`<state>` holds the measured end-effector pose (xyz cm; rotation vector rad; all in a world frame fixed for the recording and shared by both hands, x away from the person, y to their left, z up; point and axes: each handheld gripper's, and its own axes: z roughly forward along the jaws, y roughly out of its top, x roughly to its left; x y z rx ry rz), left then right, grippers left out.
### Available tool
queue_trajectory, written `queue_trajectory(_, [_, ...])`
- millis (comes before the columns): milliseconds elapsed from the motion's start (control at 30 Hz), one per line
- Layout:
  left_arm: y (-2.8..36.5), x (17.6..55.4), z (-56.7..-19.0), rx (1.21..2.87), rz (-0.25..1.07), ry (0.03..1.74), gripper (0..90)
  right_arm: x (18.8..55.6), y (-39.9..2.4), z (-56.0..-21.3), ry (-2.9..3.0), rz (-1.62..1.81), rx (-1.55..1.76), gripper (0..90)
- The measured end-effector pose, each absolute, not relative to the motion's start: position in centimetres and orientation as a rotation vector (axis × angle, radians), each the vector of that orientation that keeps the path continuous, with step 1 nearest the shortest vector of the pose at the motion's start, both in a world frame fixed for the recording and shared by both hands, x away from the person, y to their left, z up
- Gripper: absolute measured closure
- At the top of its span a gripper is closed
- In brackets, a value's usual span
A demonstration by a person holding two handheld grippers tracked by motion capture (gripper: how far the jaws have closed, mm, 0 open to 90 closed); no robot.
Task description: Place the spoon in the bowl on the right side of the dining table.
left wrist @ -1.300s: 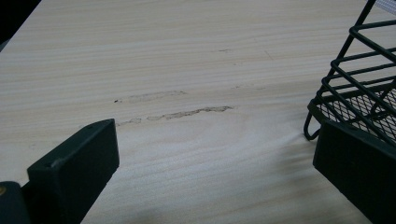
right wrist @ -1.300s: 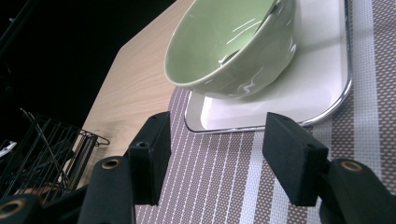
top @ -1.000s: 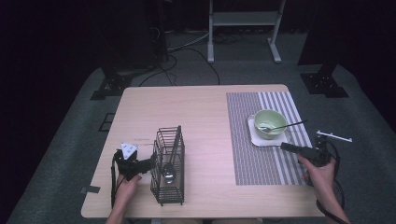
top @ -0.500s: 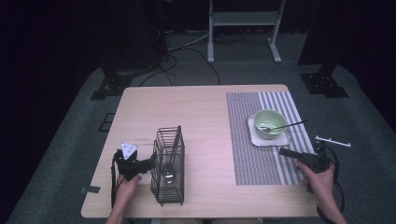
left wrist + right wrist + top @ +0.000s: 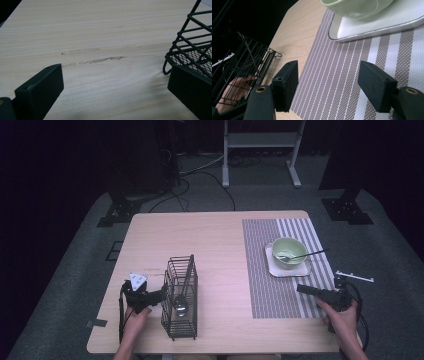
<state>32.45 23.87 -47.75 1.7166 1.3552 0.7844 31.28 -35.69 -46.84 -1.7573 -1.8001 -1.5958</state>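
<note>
Black wire basket (image 5: 180, 300) upright on the pale wooden bench (image 5: 215, 245), left gripper (image 5: 159, 296) beside it with jaws apart on nothing, right gripper (image 5: 303, 289) over the striped grey mat (image 5: 260, 270), jaws just opening, nothing between them, near the pale green bowl (image 5: 289, 251).

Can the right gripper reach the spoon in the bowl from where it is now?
Probably yes. The right gripper stands open over the striped mat, a little short of the bowl. The spoon handle sticks out over the rim on its side, and nothing lies between.
</note>
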Motion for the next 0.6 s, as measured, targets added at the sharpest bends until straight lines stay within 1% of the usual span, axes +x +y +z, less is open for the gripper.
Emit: queue_trajectory(600, [23.9, 32.4, -47.7, 1.716, 0.785, 1.357, 0.0, 29.7, -34.4, -46.5, -1.851, -1.571, -1.692, 29.5])
